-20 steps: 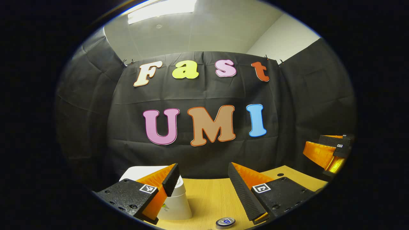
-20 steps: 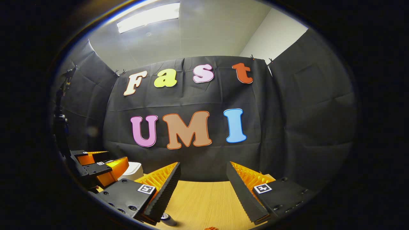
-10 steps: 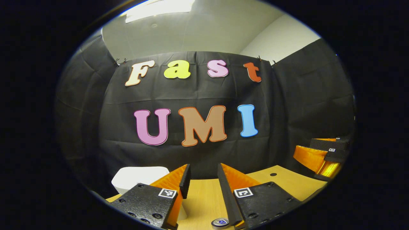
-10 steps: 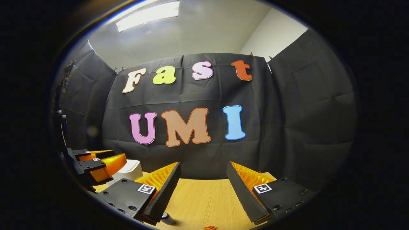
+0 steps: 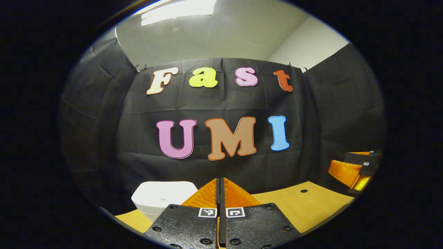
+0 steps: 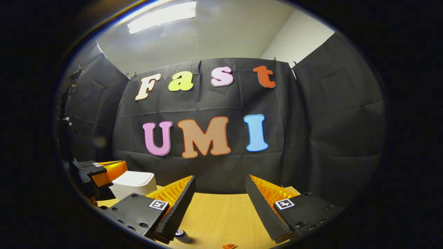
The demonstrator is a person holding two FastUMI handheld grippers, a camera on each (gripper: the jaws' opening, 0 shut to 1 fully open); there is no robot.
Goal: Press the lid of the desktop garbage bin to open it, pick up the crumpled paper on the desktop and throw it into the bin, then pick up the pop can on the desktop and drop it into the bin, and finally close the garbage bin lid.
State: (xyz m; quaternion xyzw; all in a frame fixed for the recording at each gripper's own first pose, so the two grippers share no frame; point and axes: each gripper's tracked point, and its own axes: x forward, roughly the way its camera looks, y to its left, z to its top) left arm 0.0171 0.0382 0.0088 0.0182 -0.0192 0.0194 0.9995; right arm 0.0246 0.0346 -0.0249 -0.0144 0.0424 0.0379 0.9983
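The white desktop bin (image 5: pixel 162 197) stands with its lid down, just ahead and to the left of my left gripper (image 5: pixel 219 180), which is shut with nothing between its fingers. In the right gripper view the bin (image 6: pixel 133 183) sits at the left on the wooden table (image 6: pixel 221 214), and the left gripper (image 6: pixel 112 168) hovers beside it. My right gripper (image 6: pixel 221 199) is held open over the table. The pop can (image 6: pixel 182 236) lies low down, partly hidden behind the right gripper's left finger. A small orange-red scrap (image 6: pixel 228 246) shows at the bottom edge.
The black cloth wall closes off the back and sides of the table. A small round hole (image 5: pixel 304 191) marks the tabletop (image 5: pixel 304 207) toward the right, where the right gripper (image 5: pixel 338 162) shows at the edge of the left gripper view.
My left gripper has gone from wide open to shut. Its view has shifted so the bin lid now lies ahead on the left, and the can has left it. The right gripper has barely moved.
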